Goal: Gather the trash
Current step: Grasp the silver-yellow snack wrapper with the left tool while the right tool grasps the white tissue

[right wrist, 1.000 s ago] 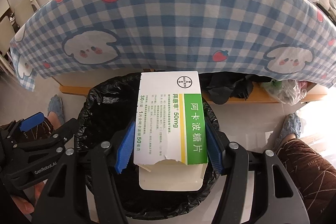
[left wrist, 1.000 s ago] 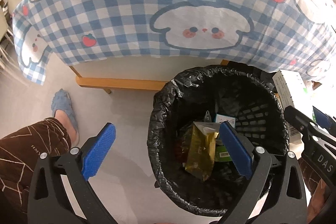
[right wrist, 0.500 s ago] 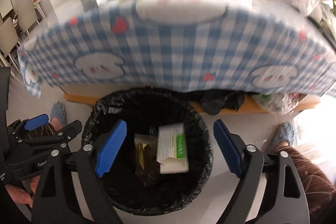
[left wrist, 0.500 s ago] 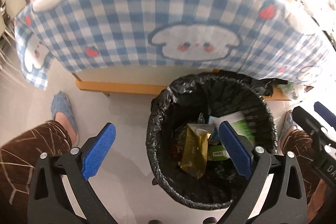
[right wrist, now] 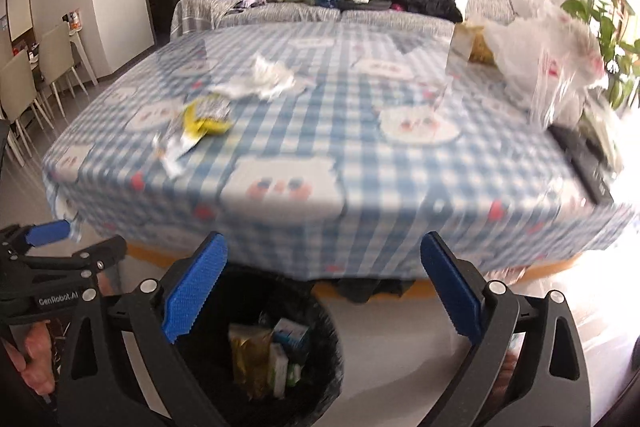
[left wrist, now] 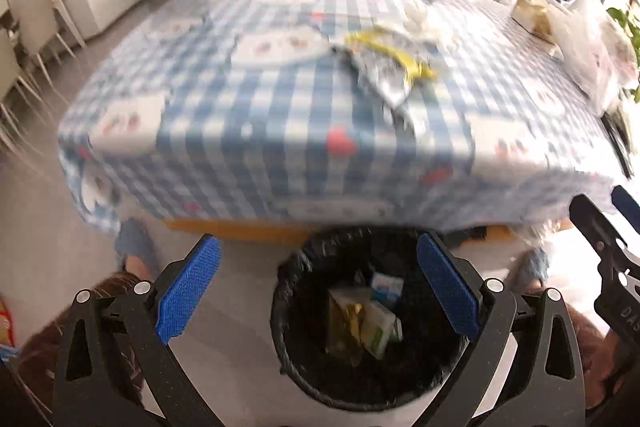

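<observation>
While poised above the black-lined trash bin (right wrist: 256, 359) on the floor under the desk's near edge: right hand-held gripper (right wrist: 320, 291) jaws opening, wide apart, nothing between; left hand-held gripper (left wrist: 318, 285) spread wide, empty too. Inside bin: green-and-white medicine box (left wrist: 380, 327) beside gold wrapper (left wrist: 344, 319). On checked desk (right wrist: 400, 163), left part: yellow-and-silver wrapper (right wrist: 200, 123) and crumpled white tissue (right wrist: 268, 79), blurred.
</observation>
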